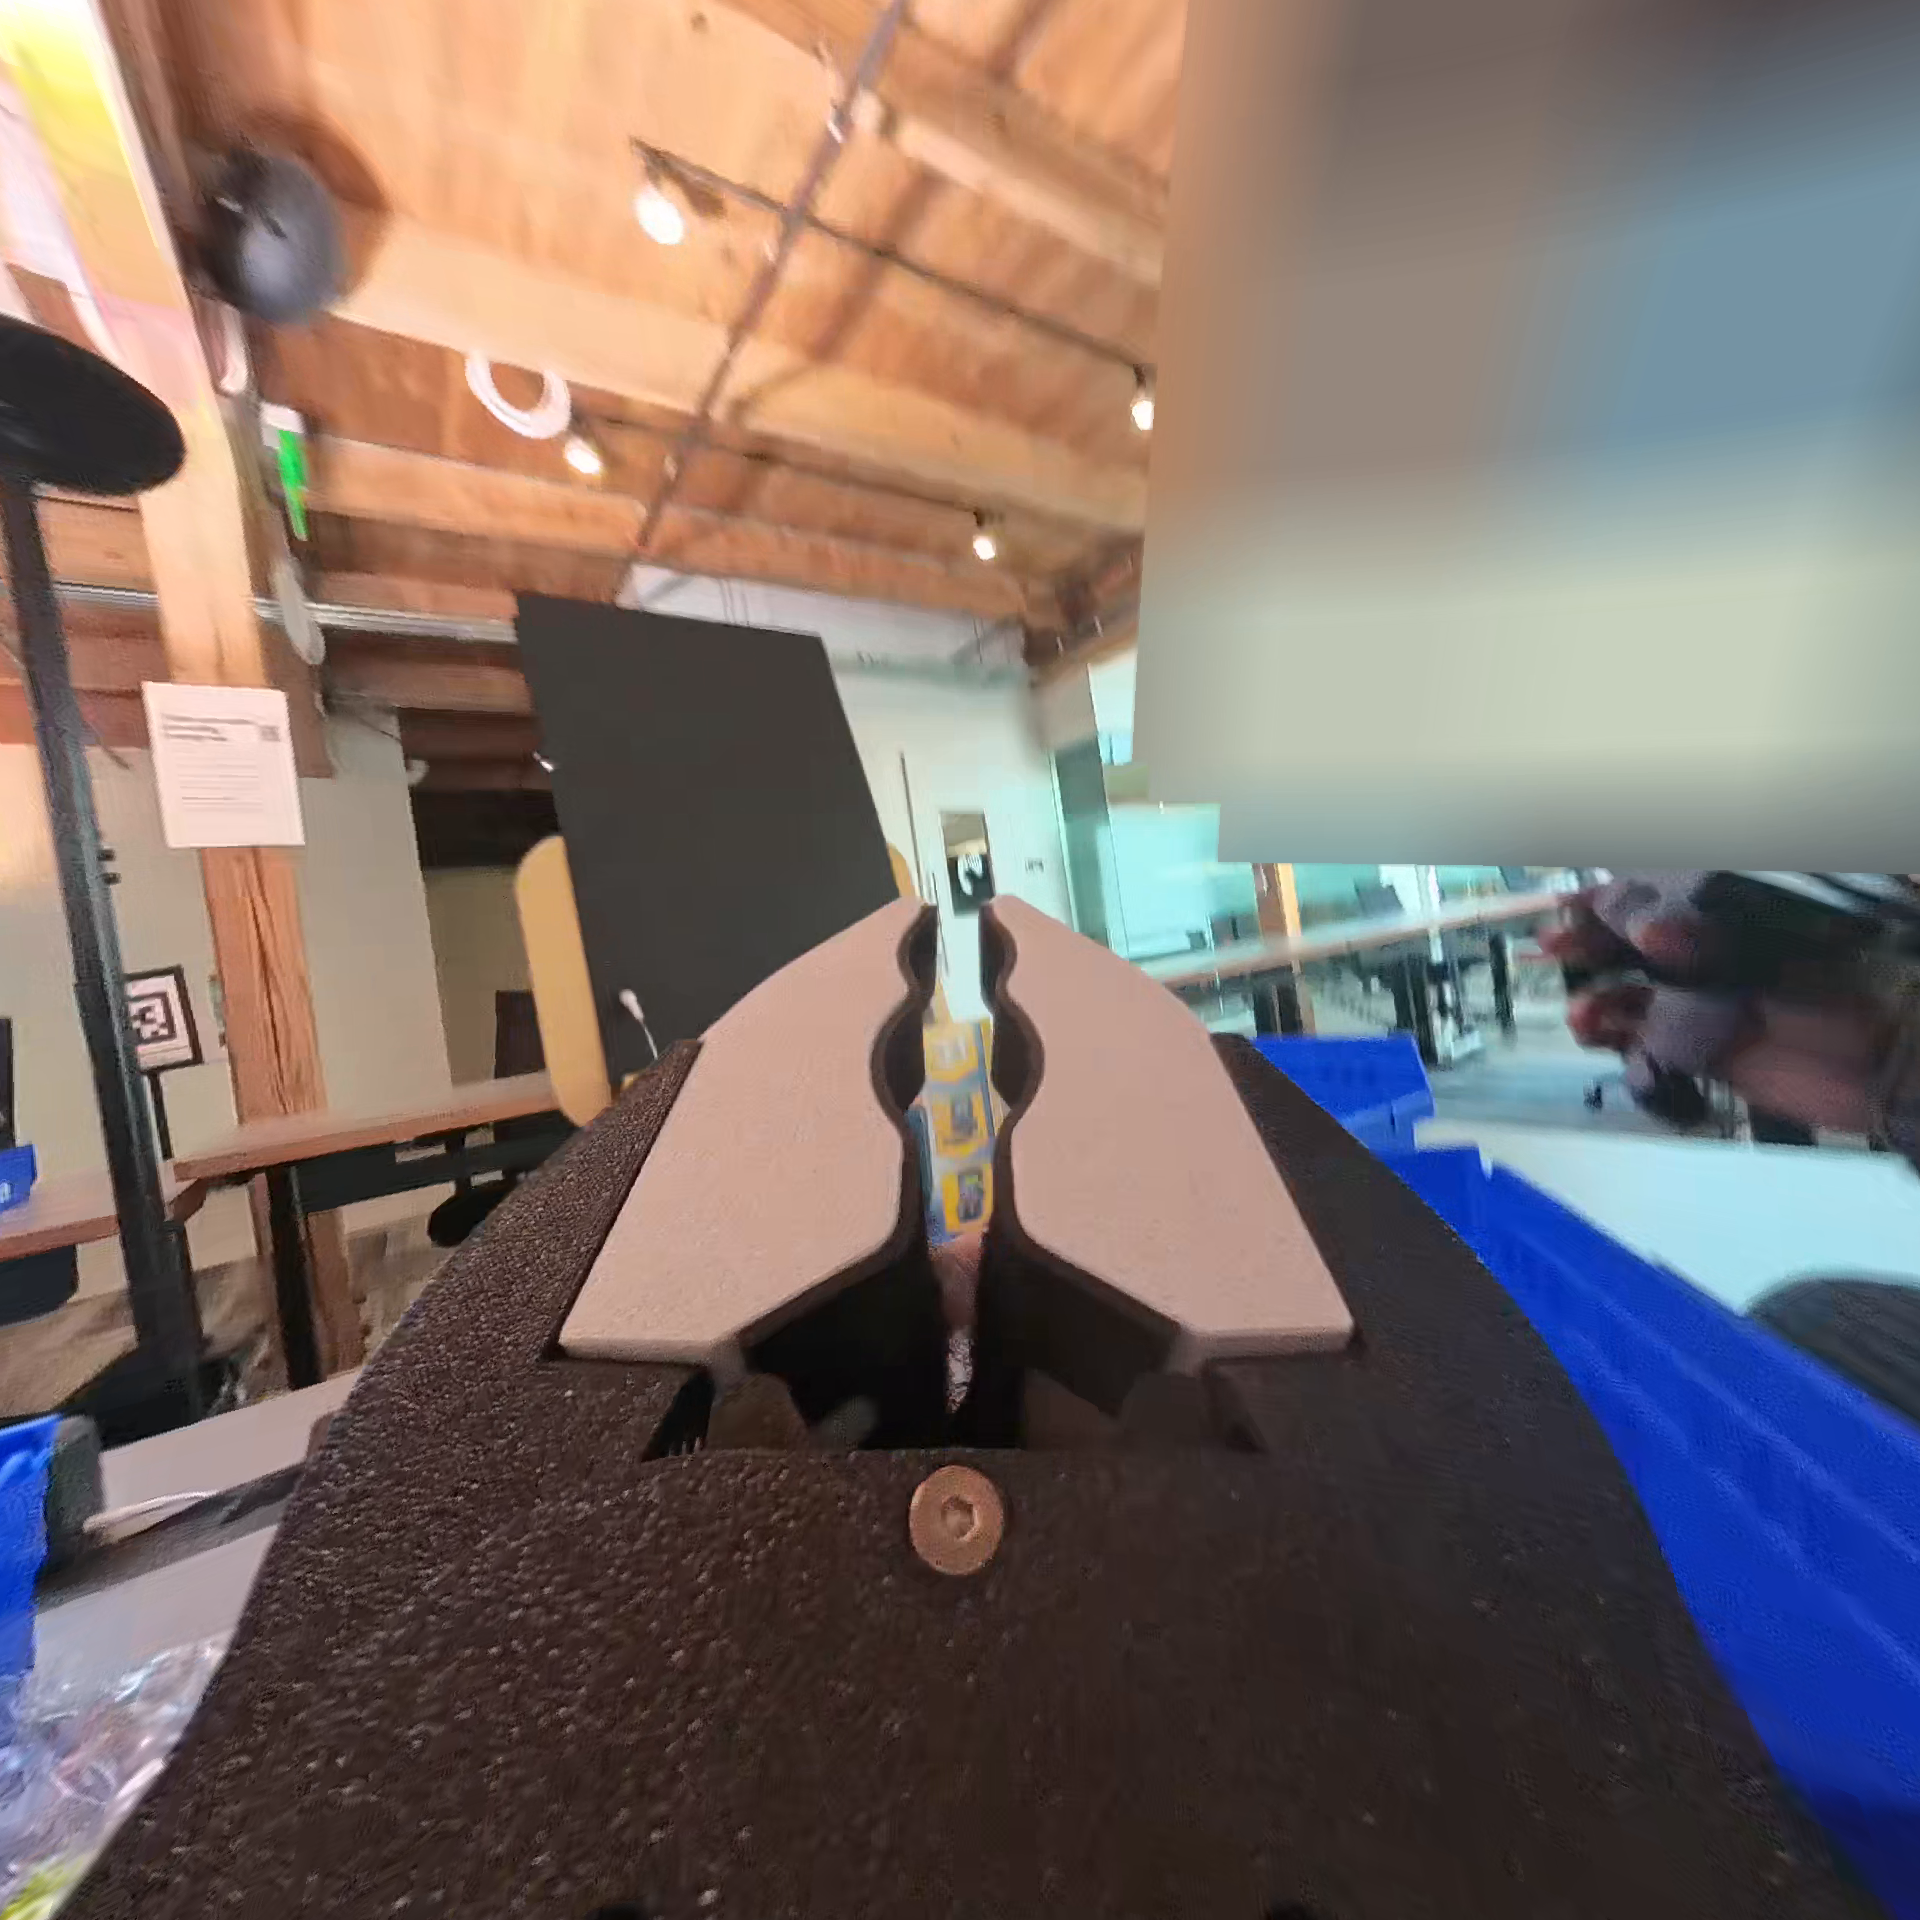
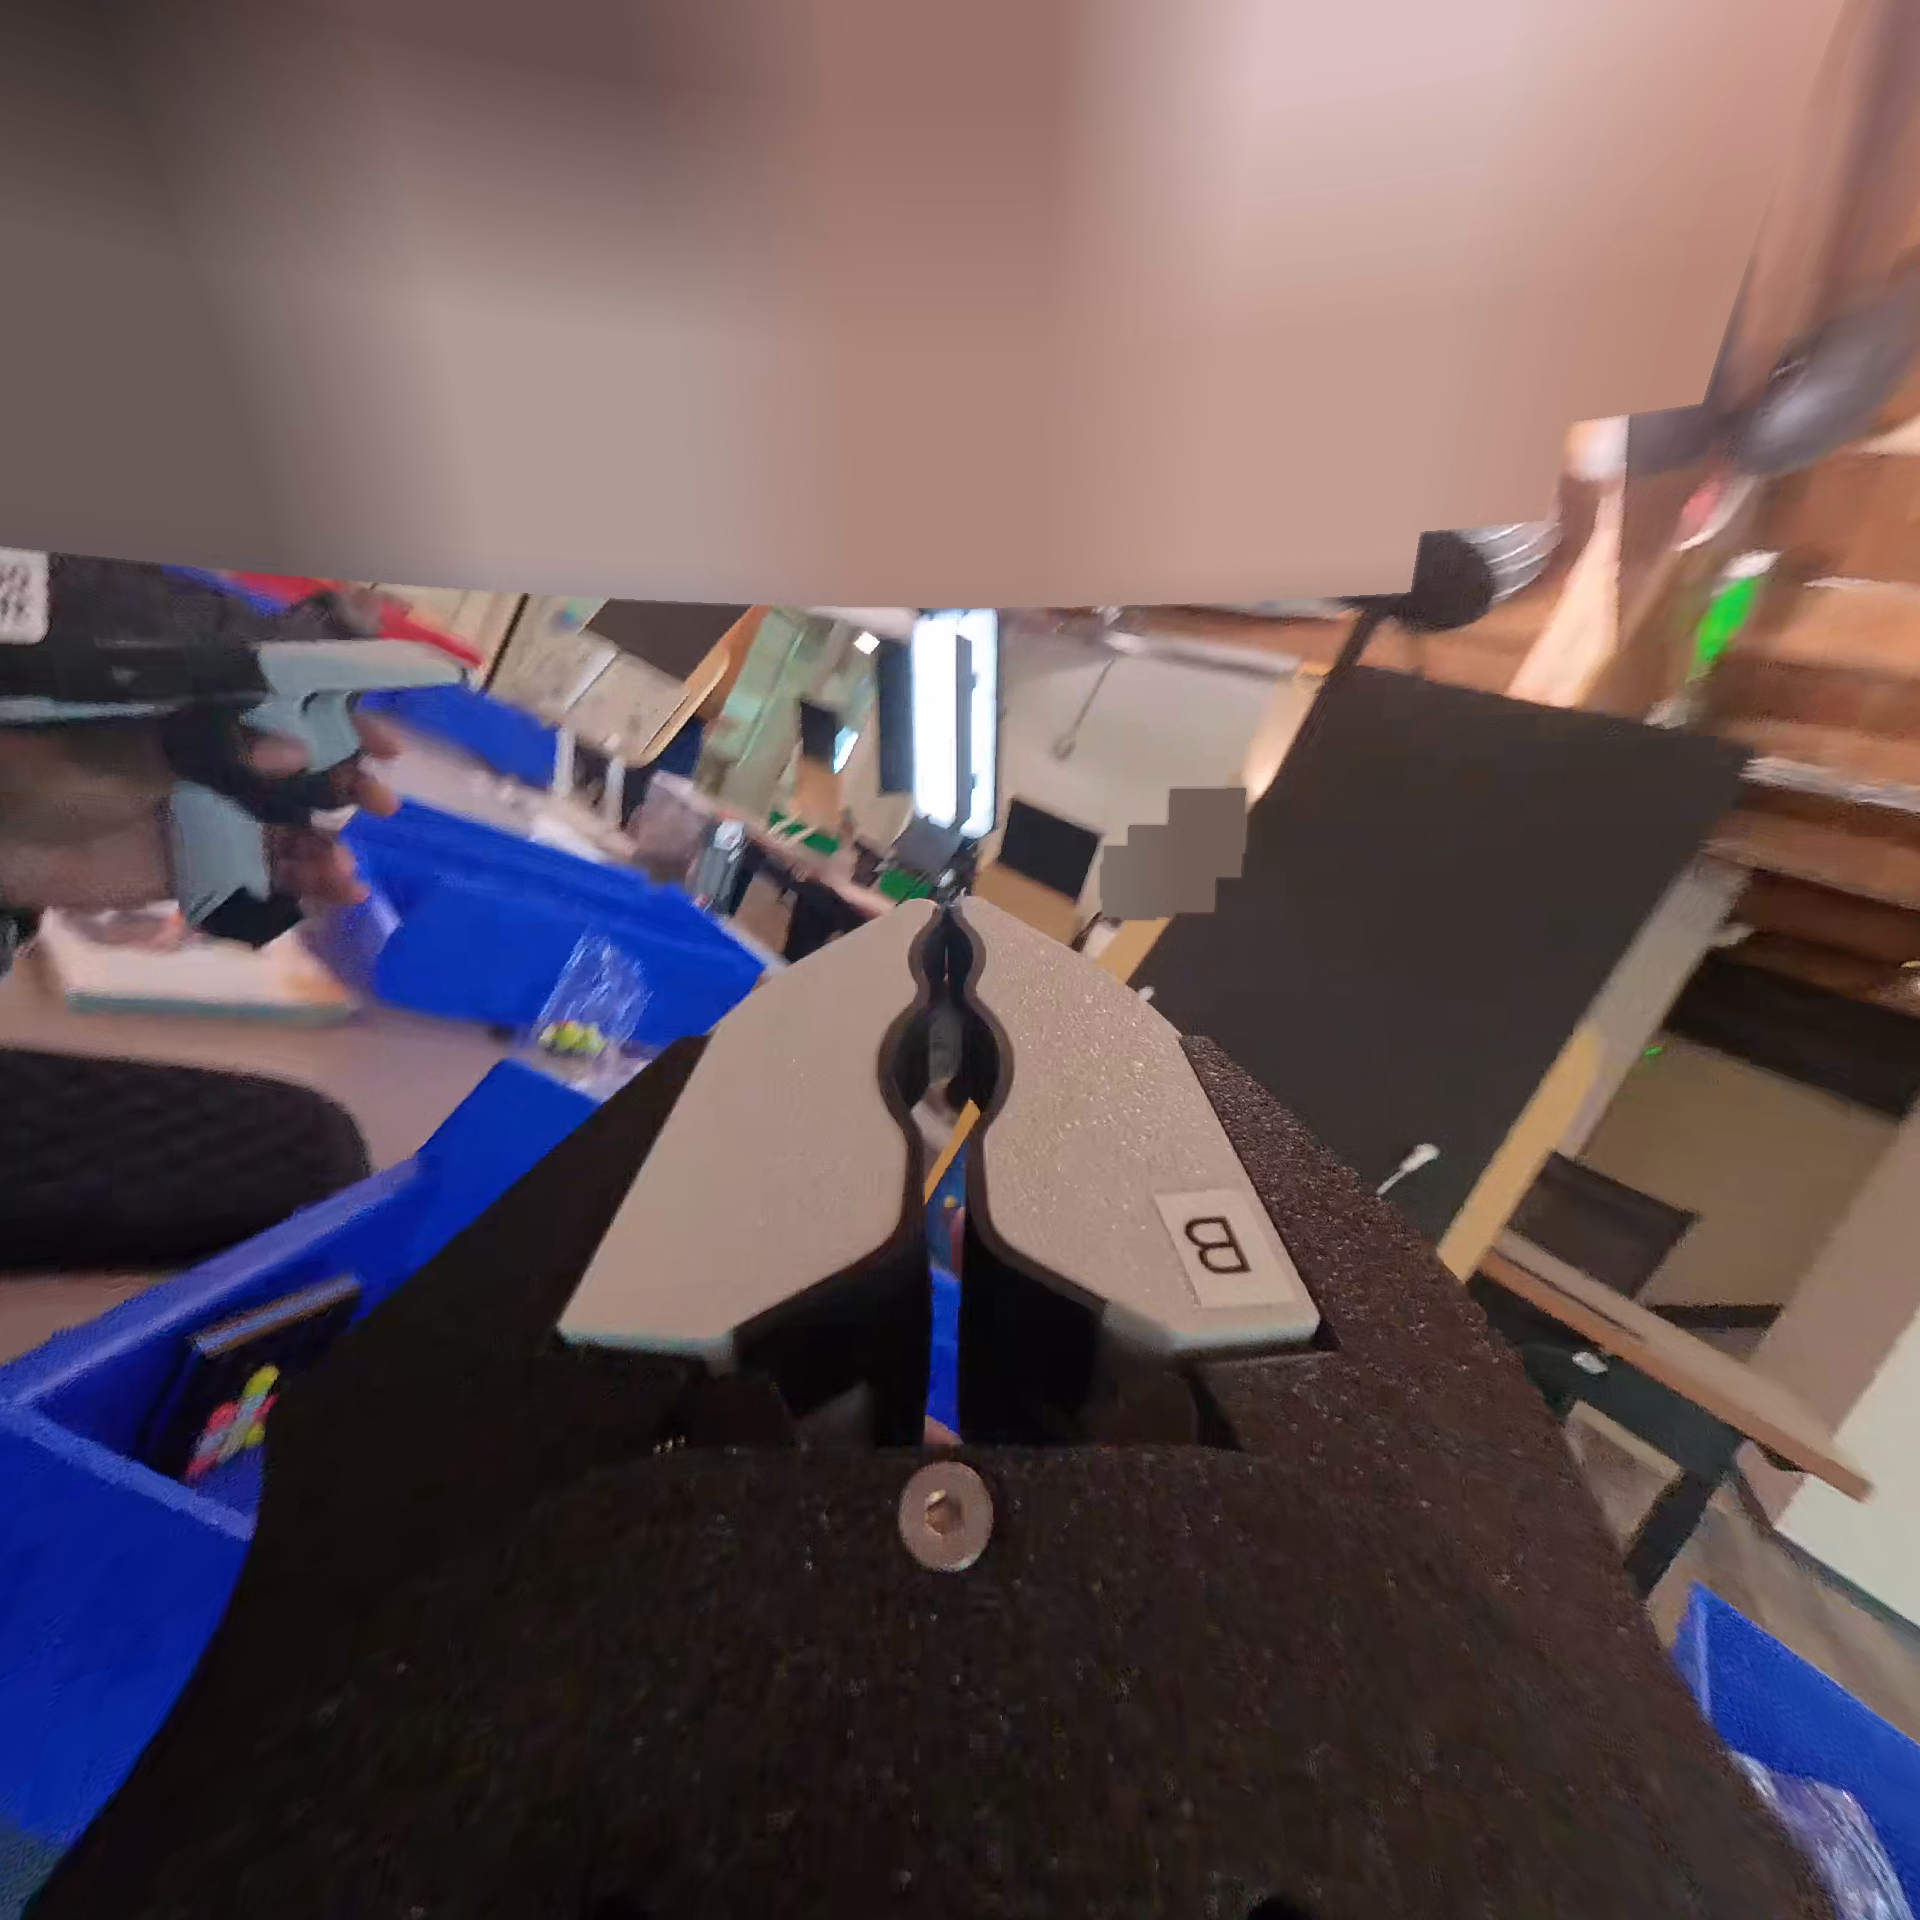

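My left gripper (image 1: pixel 958 914) points up and out across the room. Its grey fingers (image 1: pixel 790 1143) stand a narrow gap apart, and nothing is clearly gripped. A yellow and blue patterned thing (image 1: pixel 956 1117) shows through the gap; I cannot tell whether it lies between the fingers or behind them. My right gripper (image 2: pixel 945 912) is shut, tips touching. Something dark sits in the hollow between its fingers (image 2: pixel 790 1164), too small to tell. The left gripper also shows far left in the right wrist view (image 2: pixel 301 727), in a hand. A blurred hand (image 1: pixel 1714 997) shows far right in the left wrist view.
Blue bins lie below and right of the left gripper (image 1: pixel 1662 1403) and left of the right gripper (image 2: pixel 499 914), one holding a small colourful item (image 2: pixel 234 1423). Clear plastic bags (image 1: pixel 73 1745) (image 2: pixel 592 997) lie on the table. A black panel (image 1: pixel 707 810) stands ahead, a black stand pole (image 1: pixel 73 935) at left. My right fingertips sit around 25 cm from my left ones.
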{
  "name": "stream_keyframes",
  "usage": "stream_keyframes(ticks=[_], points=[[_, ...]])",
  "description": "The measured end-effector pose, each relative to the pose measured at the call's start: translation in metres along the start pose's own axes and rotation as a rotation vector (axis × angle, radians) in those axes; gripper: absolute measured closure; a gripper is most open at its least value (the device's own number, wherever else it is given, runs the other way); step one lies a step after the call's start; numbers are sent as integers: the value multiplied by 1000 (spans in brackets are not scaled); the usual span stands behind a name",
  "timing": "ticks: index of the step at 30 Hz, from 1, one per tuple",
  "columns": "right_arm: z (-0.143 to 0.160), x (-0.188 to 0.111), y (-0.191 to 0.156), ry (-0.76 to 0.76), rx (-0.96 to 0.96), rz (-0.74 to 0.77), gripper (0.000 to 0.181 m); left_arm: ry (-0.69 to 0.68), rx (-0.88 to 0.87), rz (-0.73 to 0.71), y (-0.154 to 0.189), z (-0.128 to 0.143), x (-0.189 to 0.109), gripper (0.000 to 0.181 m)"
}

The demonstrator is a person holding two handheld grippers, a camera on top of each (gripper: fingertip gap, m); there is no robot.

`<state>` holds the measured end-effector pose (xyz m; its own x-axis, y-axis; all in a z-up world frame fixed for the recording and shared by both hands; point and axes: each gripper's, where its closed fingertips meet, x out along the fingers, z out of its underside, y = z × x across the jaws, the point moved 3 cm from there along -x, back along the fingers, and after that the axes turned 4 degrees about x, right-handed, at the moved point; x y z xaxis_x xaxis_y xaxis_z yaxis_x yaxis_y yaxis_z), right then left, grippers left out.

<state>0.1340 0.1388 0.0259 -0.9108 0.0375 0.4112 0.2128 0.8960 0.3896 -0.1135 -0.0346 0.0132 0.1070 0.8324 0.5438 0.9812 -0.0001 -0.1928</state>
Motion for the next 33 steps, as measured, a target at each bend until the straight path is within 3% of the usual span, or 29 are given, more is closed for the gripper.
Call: stream_keyframes(ticks=[3,4,6,7,9,11,12,13,15,16,18,19,20,22,23,24,25,26,27,28,31,33], points=[[-8,-24,13,73,39,129,180,71,-107,60,-3,-9,-3,170],[-8,-29,16,85,58,150,161,85,-143,111,0,-10,-3,145],[-10,-34,24,122,100,203,85,110,-199,144,2,-13,1,57],[-9,-36,27,125,117,223,56,73,-215,149,2,-10,3,42],[-6,-40,33,98,112,262,40,-17,-169,178,7,-1,6,35],[-3,-42,36,58,63,282,42,-133,-69,193,11,11,7,44],[-1,-42,36,31,51,280,47,-188,-14,200,13,18,7,57],[2,-42,34,2,48,262,65,-238,41,230,18,23,5,81],[11,-44,23,-92,72,153,168,-311,157,276,25,30,1,147],[14,-44,21,-124,96,127,181,-310,182,271,27,29,1,156],[20,-43,19,-159,123,103,173,-324,141,315,35,29,1,159],[23,-41,16,-167,130,83,162,-351,72,368,42,32,-1,151],[26,-39,13,-180,142,63,146,-394,-12,416,49,37,-2,128],[34,-33,8,-227,172,39,92,-507,-154,484,63,51,-5,74],[38,-30,4,-268,180,8,83,-569,-187,525,71,58,-8,67],[42,-29,-2,-308,181,-42,86,-619,-198,565,78,64,-11,68],[44,-28,-11,-343,182,-113,108,-653,-188,586,84,70,-13,71],[45,-28,-21,-370,184,-211,154,-674,-169,596,88,75,-13,81],[44,-26,-29,-382,194,-294,181,-693,-153,611,92,80,-14,105],[43,-22,-33,-388,217,-346,181,-719,-142,633,96,85,-15,117],[48,-6,-37,-461,207,-472,168,-869,-94,643,108,109,-17,112],[53,3,-50,-520,163,-677,168,-942,-79,650,117,125,-20,109]])
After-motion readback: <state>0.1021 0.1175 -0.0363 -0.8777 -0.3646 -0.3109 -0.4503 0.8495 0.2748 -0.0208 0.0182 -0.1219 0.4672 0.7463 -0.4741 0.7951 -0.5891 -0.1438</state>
